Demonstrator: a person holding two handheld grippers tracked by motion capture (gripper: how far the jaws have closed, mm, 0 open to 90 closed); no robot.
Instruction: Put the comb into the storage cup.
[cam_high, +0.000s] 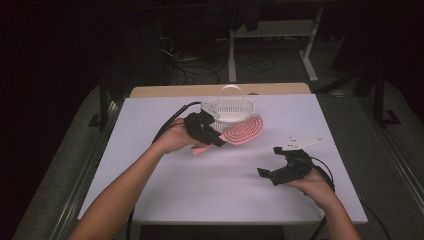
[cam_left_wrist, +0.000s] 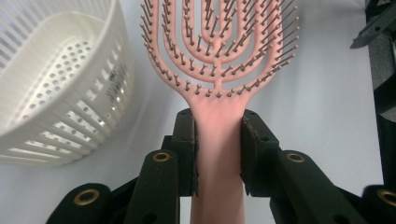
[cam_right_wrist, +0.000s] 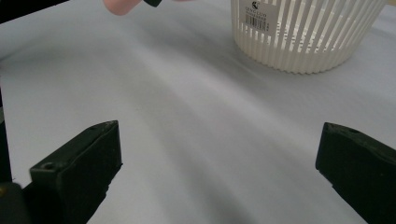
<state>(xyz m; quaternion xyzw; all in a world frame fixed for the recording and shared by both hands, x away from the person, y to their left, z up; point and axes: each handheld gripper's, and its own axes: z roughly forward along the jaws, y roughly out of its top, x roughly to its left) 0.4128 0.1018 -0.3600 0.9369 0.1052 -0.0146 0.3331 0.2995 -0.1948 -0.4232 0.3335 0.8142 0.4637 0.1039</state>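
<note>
1. Pink plastic hairbrush (cam_left_wrist: 218, 60): vented head, rows of bristles facing the left gripper view's camera. Its handle runs back between the 2 black jaws of the left tongs (cam_left_wrist: 218, 154), whose pads pinch the handle from both sides.
2. Position of the hairbrush: in the high view it (cam_high: 243, 131) is held off the desk (cam_high: 210, 190), head just beside the white basket (cam_high: 231, 112) and partly overlapping its near wall. Whether the head touches the basket cannot be told.
3. White basket: slotted plastic walls, perforated floor, arched handle. Its inside appears empty in the left gripper view (cam_left_wrist: 56, 88).
4. Right tongs (cam_high: 280, 170): jaws spread wide with nothing between them, resting low over the desk and well apart from the basket. The right gripper view shows 2 separated jaw tips over bare desk surface, with the basket (cam_right_wrist: 303, 32) farther off.
5. Progress, as a judgement: the pickup appears done, since the grip is secure and the hairbrush is clear of the desk. Placing it in the basket appears to be what is left: carry the head over the rim, lower it, release the handle.
6. Risk: the long handle may catch the basket's arched handle or rim.
</note>
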